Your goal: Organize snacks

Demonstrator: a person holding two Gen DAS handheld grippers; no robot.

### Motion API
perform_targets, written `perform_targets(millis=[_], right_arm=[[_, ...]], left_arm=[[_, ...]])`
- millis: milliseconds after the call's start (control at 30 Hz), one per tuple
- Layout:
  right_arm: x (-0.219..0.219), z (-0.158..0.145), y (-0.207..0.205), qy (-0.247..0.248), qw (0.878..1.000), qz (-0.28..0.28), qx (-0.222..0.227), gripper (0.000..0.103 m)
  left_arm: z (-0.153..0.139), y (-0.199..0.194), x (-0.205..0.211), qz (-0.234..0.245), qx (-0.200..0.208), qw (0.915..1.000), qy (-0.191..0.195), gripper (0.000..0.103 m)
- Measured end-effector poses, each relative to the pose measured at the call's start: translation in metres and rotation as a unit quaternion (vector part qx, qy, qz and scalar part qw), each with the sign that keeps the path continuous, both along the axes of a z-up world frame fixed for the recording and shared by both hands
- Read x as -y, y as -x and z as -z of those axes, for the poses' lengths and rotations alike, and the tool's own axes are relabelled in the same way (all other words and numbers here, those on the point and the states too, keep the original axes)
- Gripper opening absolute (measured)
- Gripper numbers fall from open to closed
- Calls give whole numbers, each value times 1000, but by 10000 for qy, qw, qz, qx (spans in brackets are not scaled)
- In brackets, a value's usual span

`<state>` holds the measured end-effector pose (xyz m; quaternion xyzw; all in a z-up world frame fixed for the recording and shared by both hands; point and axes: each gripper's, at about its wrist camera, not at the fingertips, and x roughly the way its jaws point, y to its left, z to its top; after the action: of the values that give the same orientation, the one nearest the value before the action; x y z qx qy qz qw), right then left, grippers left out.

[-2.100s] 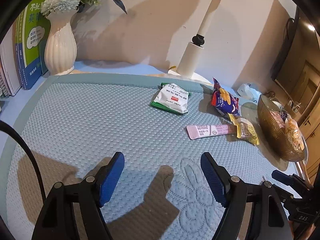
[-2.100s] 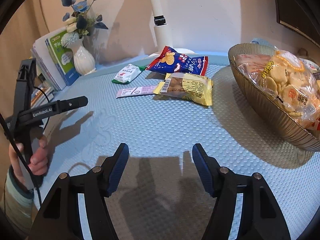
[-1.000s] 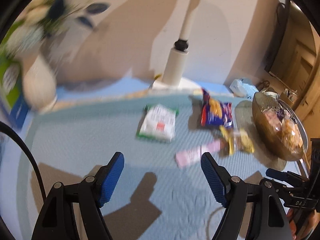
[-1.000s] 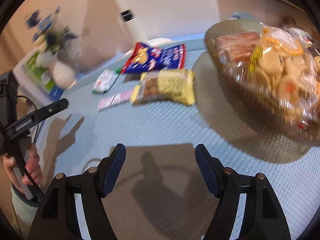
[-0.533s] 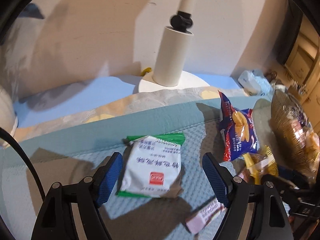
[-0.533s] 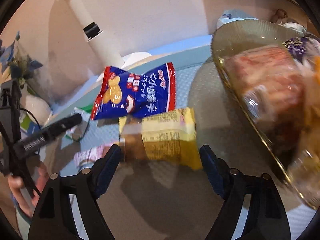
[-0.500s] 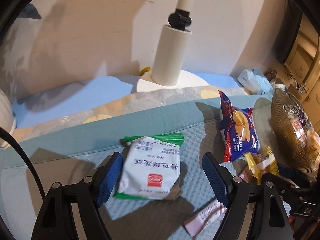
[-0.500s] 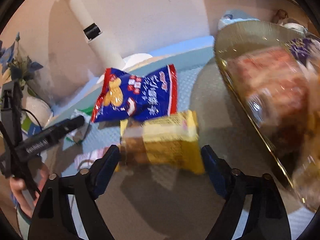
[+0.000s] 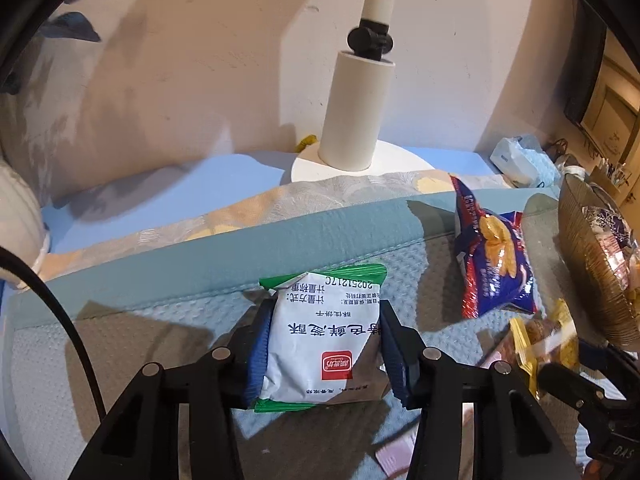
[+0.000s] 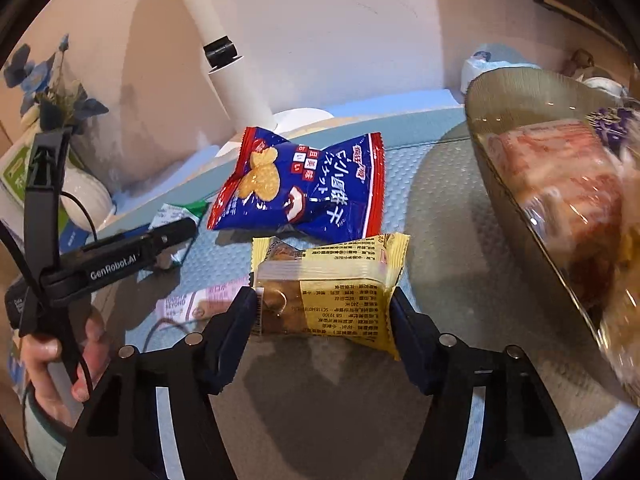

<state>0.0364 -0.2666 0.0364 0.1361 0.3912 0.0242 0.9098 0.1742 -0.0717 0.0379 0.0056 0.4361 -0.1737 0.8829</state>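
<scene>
A white and green packet (image 9: 320, 344) lies on the blue quilted mat (image 9: 120, 360). My left gripper (image 9: 324, 312) is closing on it, and both blue pads touch its sides. In the right wrist view a yellow packet (image 10: 332, 280) sits between the closing jaws of my right gripper (image 10: 321, 300), with the pads against both of its ends. A blue and red snack bag (image 10: 304, 184) lies just behind the yellow one. Left of it lies a pink stick pack (image 10: 196, 304).
A gold bowl (image 10: 520, 128) with several wrapped snacks stands at the right. A white lamp base (image 9: 356, 112) stands behind the mat by the wall, and a white vase (image 10: 86, 196) with flowers at the far left. A hand (image 10: 48, 360) holds the left tool.
Both grippers came forward and down over the packets. The left jaws narrowed onto the white and green packet, the right jaws onto the yellow one.
</scene>
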Motion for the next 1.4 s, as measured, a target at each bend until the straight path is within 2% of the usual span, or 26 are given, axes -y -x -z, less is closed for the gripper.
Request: perform_targets(millis=[267,400,500,567,667,700,767,833,933,1000,1233,1400], right_arm=[[9,-3,72,-392,9986,310,-177,65],[9,7,94,-625,9966,307,-437,67],[8,9,109,-656,9967,166,-439,73],[4,9,118,-653,9967,-16,-488,73],[-8,6,134,-680,9938,-699,-526,73],[-12,6,139,-674,9924,-881,-528,73],[-20,1,154,-533,9877,-1414,-393,73],[-22,-5,161,-185,9880,-1512,-236,73],[-20,-12,161,683,9897,-1259,-16,74],[-20,-13,153,976,9877,-1218,27,77],[-25,6,115,1003,9848,-1411,107,78],[-23,16,107,926,9843,-1500,-26,78]], left_arm=[[-10,61,-19,-40,-188,9998,97,48],[-9,102,-33,-134,-142,9996,223,48],[-4,119,-44,-250,-90,9991,320,48],[0,124,-53,-256,-52,9979,588,48],[-8,132,-65,-267,335,9951,894,48],[-10,134,-65,-255,436,9945,919,48],[-8,133,-60,-194,376,9957,828,48],[-8,133,-54,-135,401,9970,652,48],[-10,137,-47,7,545,9973,500,48],[-10,138,-47,14,563,9973,461,48],[-6,135,-54,-35,435,9971,627,48],[-6,136,-51,29,436,9973,597,48]])
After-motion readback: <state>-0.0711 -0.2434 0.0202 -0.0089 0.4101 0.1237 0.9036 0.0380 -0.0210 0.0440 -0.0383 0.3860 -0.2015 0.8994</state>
